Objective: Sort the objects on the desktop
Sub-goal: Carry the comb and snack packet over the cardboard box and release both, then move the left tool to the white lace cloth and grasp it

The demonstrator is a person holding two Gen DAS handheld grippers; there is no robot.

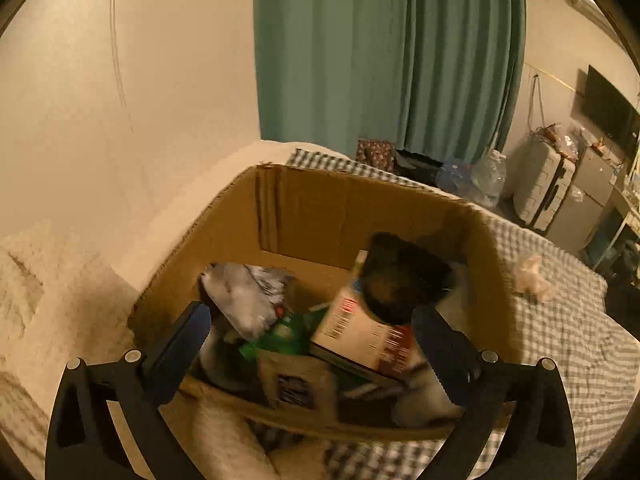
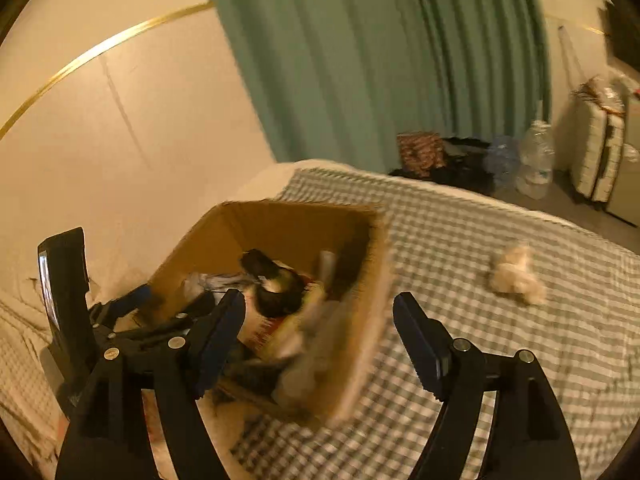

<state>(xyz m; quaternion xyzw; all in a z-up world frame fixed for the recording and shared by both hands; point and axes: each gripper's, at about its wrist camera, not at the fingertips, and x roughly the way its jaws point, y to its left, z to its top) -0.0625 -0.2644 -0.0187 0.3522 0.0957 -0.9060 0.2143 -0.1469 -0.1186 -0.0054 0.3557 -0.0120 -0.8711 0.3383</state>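
**A:** Looking down both wrist views, we have the open brown cardboard box [image 1: 304, 208] sitting on the green-and-white checked bedspread [image 2: 460, 240], already loaded with a jumble: a crumpled white plastic wrapper [image 1: 244, 300], a flat white-and-red printed carton with a barcode [image 1: 360, 332], a dark rounded object [image 1: 400, 276] lying on top of it, and something green [image 1: 280, 336] underneath.

**B:** Agreed. Our left gripper [image 1: 312, 340] hangs over the near side of the box with its jaws spread wide and nothing between the pads. We judge this to be the moment just after a drop, with the box contents below the fingers, not in them.

**A:** And our right gripper [image 2: 320, 340] is also open and empty. Its left finger lies over the box interior, the right finger over the bedspread, so the box's right wall [image 2: 368, 300] falls between them. The picture is blurred there; we cannot tell whether either pad touches the cardboard.

**B:** What is left to sort, as far as we can see, is the crumpled pale tissue wad [image 2: 516, 276] on the bedspread, well apart from the box, right of the right claw.

**A:** Then the next move probably calls for swinging the right gripper over it and closing gently, since it looks soft.
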